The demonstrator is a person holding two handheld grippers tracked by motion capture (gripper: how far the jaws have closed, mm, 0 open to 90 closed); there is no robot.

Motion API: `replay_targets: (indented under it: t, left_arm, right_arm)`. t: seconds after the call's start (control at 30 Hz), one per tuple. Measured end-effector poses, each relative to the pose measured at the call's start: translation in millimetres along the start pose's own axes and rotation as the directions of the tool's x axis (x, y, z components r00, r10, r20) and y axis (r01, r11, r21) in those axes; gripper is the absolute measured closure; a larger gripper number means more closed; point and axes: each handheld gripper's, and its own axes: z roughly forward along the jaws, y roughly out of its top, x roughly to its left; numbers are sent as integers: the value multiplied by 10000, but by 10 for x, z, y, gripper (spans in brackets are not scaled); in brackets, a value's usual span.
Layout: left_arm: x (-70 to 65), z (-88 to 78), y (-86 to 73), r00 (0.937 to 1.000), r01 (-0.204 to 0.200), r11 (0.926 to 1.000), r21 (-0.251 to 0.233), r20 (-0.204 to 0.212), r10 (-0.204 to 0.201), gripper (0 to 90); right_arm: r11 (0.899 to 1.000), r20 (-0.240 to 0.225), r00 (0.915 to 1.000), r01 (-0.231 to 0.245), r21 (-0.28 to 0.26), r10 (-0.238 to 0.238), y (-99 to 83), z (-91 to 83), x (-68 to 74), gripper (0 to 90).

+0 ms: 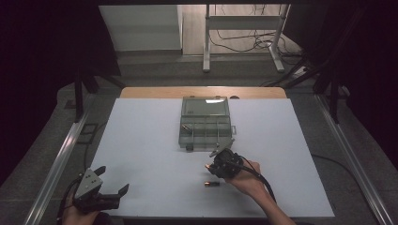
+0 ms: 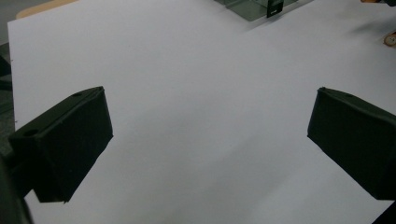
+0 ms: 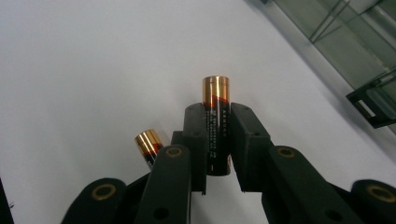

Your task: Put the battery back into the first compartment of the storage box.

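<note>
My right gripper is shut on a black and gold battery, which stands up between the pads with its gold end above them. In the high view this gripper hovers just in front of a clear plastic compartment box. A second battery lies on the white table sheet under that hand, and it peeks out beside the jaws. At the near left corner my left gripper stands open over bare sheet, nothing between its fingers.
The compartment box sits at the table's middle back with its lid raised, and a corner of it shows far off and close by. Metal rails run along both table sides. A white stand is beyond the table.
</note>
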Motion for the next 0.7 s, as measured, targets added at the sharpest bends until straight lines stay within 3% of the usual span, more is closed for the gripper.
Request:
replay_targets:
  t: [0.7]
  left_arm:
    - [-2,4,0,10000,-5,10000,0,-31,5,7]
  right_arm:
    - [9940,72,9979,-642,-884,651,330,-72,-255,764]
